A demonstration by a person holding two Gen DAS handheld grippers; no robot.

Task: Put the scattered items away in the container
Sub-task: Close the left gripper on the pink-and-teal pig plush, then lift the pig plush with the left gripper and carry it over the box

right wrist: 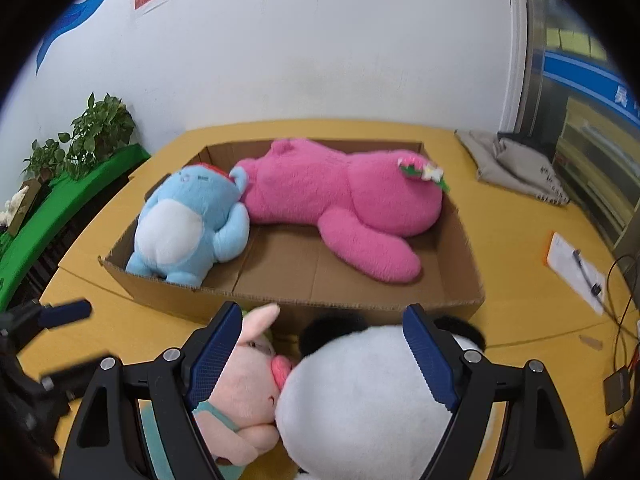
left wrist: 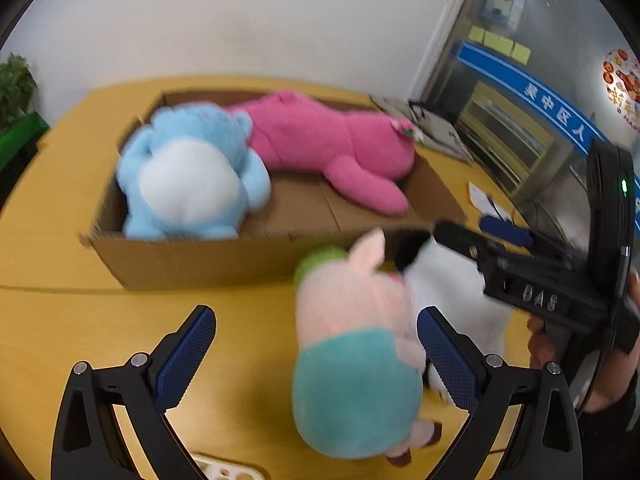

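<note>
An open cardboard box (left wrist: 200, 264) (right wrist: 360, 304) on the yellow table holds a light blue plush (left wrist: 188, 184) (right wrist: 188, 224) and a big pink bear (left wrist: 328, 144) (right wrist: 340, 200). In front of the box lie a pink pig plush in teal clothes (left wrist: 352, 340) (right wrist: 244, 392) and a white panda plush with black ears (left wrist: 452, 292) (right wrist: 360, 400), touching each other. My left gripper (left wrist: 318, 360) (right wrist: 76, 340) is open around the pig, which sits near its right finger. My right gripper (right wrist: 322, 356) (left wrist: 472, 232) is open over the panda's head, its left finger beside the pig.
A paper with a pen (left wrist: 480, 196) (right wrist: 572, 264) lies right of the box, and a grey cloth bundle (right wrist: 512, 164) lies at the far right. Cables and a small black box (right wrist: 618, 392) are at the right edge. Potted plants (right wrist: 88, 136) stand left. A white object (left wrist: 224, 470) lies near the table's front.
</note>
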